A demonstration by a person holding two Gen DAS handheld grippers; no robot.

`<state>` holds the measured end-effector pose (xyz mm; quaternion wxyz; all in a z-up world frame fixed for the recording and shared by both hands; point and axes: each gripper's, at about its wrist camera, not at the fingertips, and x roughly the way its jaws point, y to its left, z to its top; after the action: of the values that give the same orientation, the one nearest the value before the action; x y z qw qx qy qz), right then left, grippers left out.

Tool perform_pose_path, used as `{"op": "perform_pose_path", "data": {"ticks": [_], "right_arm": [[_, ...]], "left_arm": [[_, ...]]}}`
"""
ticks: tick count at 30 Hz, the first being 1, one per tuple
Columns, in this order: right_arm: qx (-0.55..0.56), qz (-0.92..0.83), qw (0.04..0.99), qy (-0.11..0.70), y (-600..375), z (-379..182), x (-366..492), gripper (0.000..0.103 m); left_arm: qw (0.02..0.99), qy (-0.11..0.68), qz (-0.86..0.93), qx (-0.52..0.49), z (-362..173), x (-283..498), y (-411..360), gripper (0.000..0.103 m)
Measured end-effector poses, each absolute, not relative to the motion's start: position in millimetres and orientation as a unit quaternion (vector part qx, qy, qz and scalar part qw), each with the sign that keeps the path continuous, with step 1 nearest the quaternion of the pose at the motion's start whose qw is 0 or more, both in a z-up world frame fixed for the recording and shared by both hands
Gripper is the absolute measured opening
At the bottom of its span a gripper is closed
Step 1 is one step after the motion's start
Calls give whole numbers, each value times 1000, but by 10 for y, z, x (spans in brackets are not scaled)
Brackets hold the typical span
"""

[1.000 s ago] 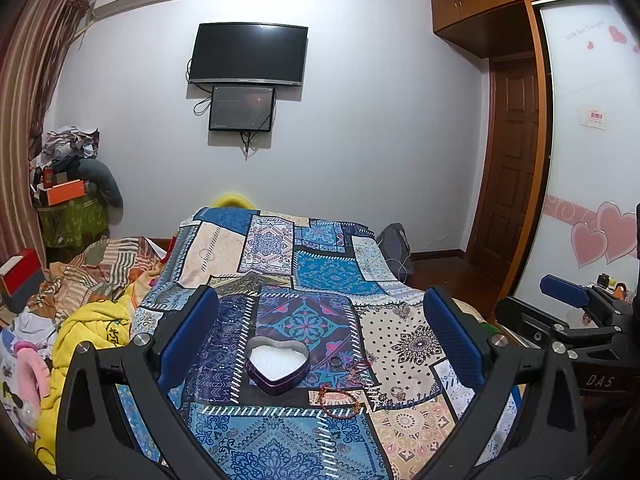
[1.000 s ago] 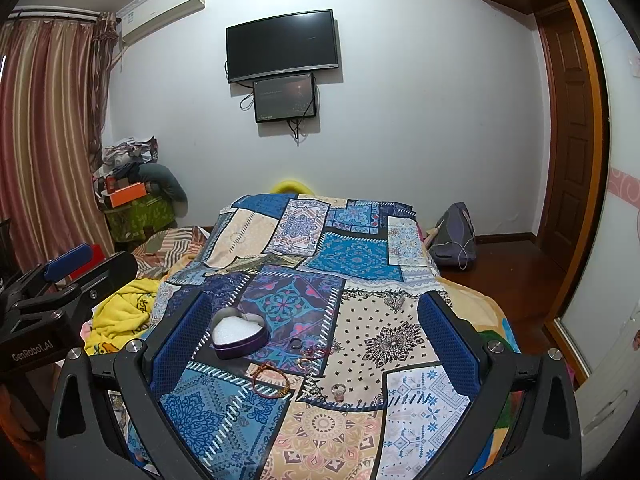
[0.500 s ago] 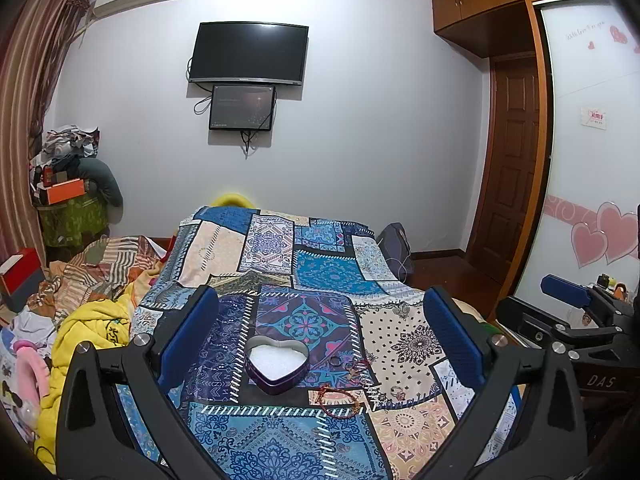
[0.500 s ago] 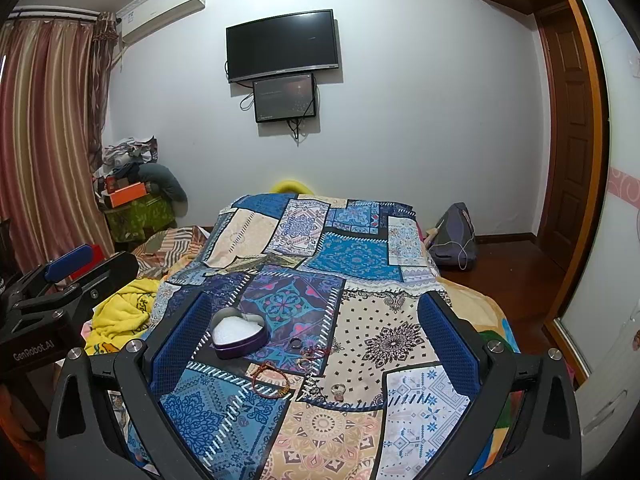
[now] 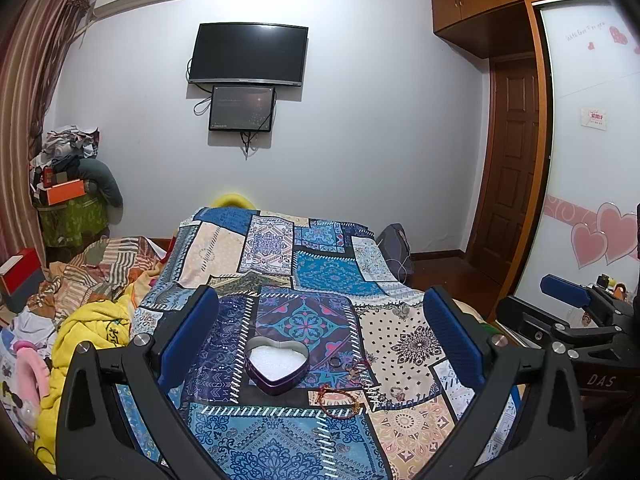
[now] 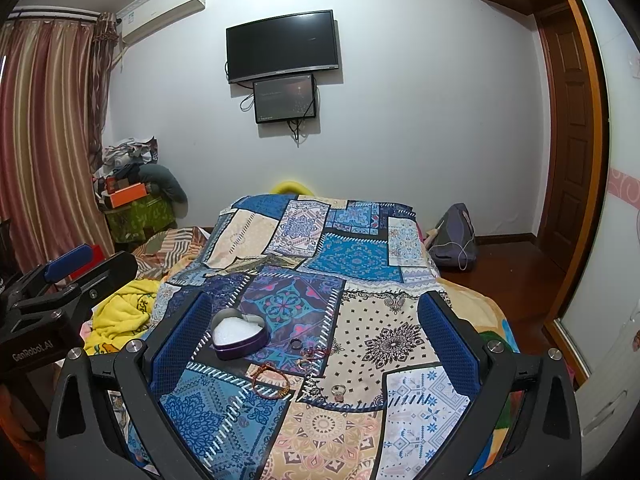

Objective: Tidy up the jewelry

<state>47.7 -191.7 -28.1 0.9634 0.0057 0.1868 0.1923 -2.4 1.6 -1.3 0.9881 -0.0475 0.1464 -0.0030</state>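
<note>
Resting on the patchwork bedspread (image 5: 336, 276) of the bed, a purple heart-shaped tin (image 5: 277, 364) with a white lining is taken as the landmark; it lies open, with no lid on it. The left gripper (image 5: 320, 340) is held above the near end of the bed with its jaws spread wide and nothing between them, and the tin is seen in the gap between its blue pads (image 5: 188, 336). The right gripper (image 6: 316, 340) is likewise held with its jaws wide apart and empty; in its view the tin (image 6: 239, 335) lies close to the left pad (image 6: 180, 340).

Just to the right of the tin a dark ring (image 6: 295, 344) is laid on the bedspread (image 6: 352, 256), apart from the tin wall. Slightly farther right and nearer the camera, a small gold-coloured piece (image 6: 306, 363) is seen, too small to be named with certainty. In front of the tin and a little to its right, a red and gold bracelet (image 6: 271, 380) is spread in a loop. Farther right of the bracelet, a ring with a pale stone (image 6: 338, 390) is set on a light patch. None of these pieces is touched by either gripper.

Well behind the tin, a television (image 5: 248, 54) is mounted on the wall, with a smaller screen (image 5: 242, 109) just beneath it. Left of the tin, off the bed's edge, a yellow blanket (image 5: 88, 328) is heaped
</note>
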Motion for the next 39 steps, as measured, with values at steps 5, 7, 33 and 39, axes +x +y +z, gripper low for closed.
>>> {"op": "perform_pose_path", "data": {"ticks": [5, 7, 33, 39], "right_arm": [[6, 192, 963, 188, -1900, -309, 497, 102], [6, 191, 963, 189, -1903, -309, 506, 102], [-25, 153, 928, 339, -2044, -1246, 1252, 102], [-26, 176, 903, 392, -2009, -1587, 1420, 102]], "left_arm": [[988, 147, -3, -48, -14, -20, 18, 103], [988, 147, -3, -48, -10, -22, 17, 103], [942, 326, 8, -80, -924, 854, 242, 103], [917, 391, 18, -83, -1399, 1058, 285, 99]]}}
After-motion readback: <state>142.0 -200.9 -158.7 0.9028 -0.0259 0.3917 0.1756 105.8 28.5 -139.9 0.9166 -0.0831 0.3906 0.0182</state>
